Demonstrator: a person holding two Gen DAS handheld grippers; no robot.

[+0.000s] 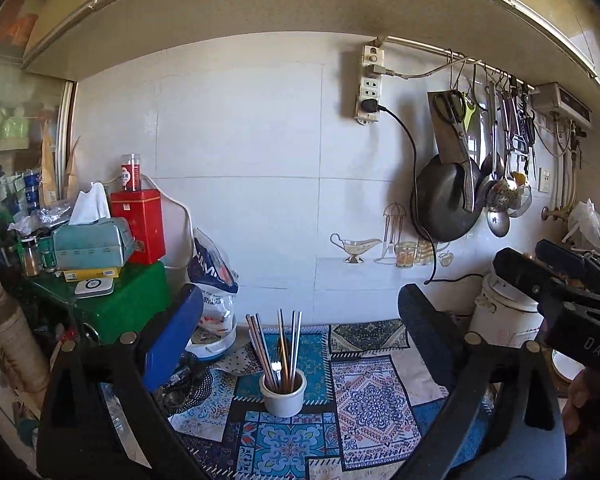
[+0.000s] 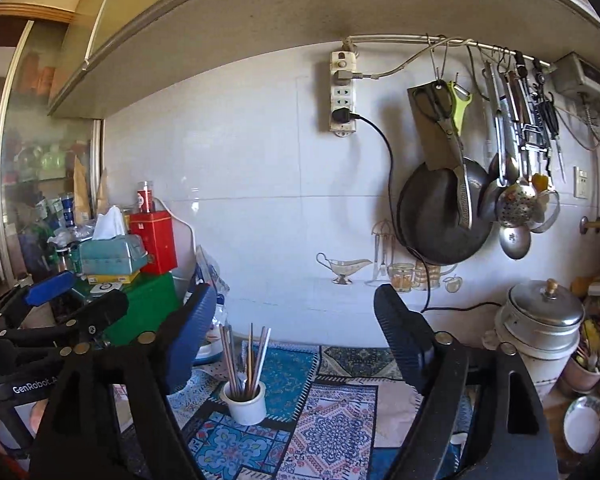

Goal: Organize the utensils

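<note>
Patterned cloth beneath white-tiled wall; left gripper and right gripper gape empty.

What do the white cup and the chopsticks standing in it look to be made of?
White cup: probably glazed ceramic or plastic; smooth, opaque, thick rim. Chopsticks: mixed; some grey and shiny, likely steel, others brownish, perhaps wood or bamboo. Too small to be sure.

Right tongs gape above white cup holding what look like chopsticks.
</note>
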